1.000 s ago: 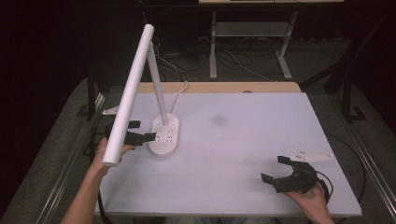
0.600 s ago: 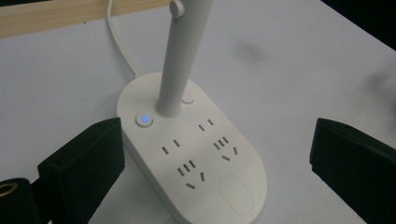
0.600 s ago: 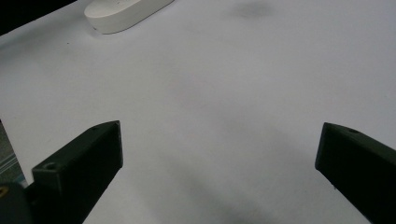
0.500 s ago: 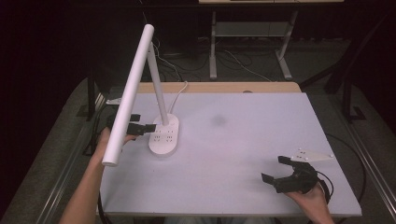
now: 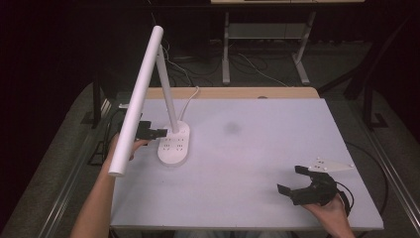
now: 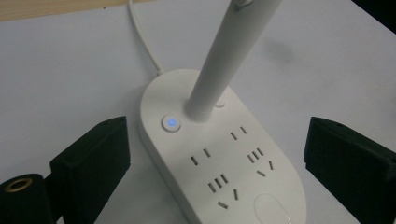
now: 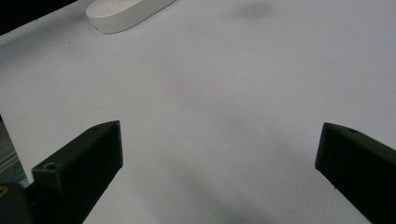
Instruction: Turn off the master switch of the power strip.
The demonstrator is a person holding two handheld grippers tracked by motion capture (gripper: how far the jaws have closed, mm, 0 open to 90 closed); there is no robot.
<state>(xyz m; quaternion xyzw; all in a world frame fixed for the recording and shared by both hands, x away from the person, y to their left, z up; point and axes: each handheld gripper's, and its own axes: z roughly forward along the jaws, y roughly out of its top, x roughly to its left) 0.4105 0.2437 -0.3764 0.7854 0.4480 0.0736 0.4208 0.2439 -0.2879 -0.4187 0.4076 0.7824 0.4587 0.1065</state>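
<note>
White tabletop (image 5: 257,148) is carrying a rigid, top-heavy-looking lamp (image 5: 171,99), whose base (image 6: 219,154) the left hand-held gripper (image 6: 215,154) is straddling, jaws apart, while the right hand-held gripper (image 5: 306,186) is idling open.

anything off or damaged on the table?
Nothing damaged or spilled. The lamp stands upright on its base, button lit blue. Only oddity: a faint dark smudge on the white table, mid-surface.

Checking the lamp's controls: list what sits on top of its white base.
On the lamp base: the white post, a blue-lit button, several socket slots and an oval pad. The post hides a spot behind it.
</note>
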